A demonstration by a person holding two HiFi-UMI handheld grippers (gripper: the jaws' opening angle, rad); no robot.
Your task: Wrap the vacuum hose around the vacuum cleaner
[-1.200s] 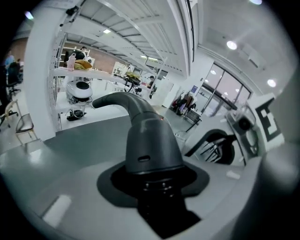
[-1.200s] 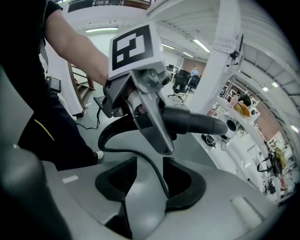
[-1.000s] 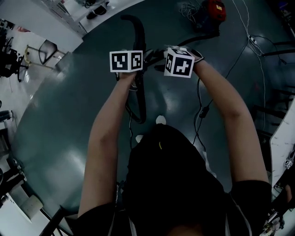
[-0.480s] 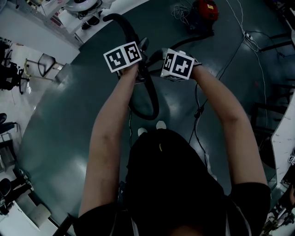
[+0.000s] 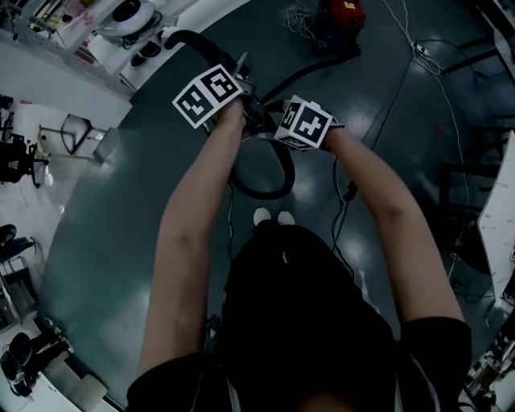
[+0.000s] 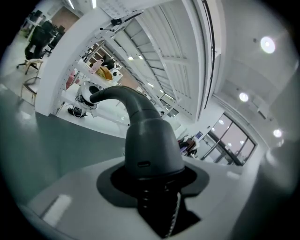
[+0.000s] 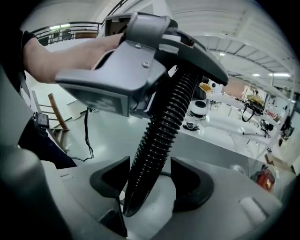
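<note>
The black ribbed vacuum hose (image 5: 269, 187) hangs in a loop under both hands, and its curved handle tube (image 5: 193, 40) points to the far left. My left gripper (image 5: 211, 95) is shut on the hose's grey cuff (image 6: 152, 145), which fills the space between its jaws. My right gripper (image 5: 302, 124) is just to the right of it. In the right gripper view the ribbed hose (image 7: 161, 136) runs between the right gripper's (image 7: 150, 180) jaws, which are opening, with a gap beside the right pad. The red vacuum cleaner (image 5: 338, 20) stands on the floor far ahead.
Black cables (image 5: 342, 201) trail over the dark green floor to a power strip (image 5: 418, 50) at the far right. White benches (image 5: 96, 32) and a chair (image 5: 76, 129) line the far left. The person's white shoes (image 5: 272, 217) are under the hose loop.
Both grippers have moved farther from the body and to the left. The hose loop has risen and swung round to the right under the hands.
</note>
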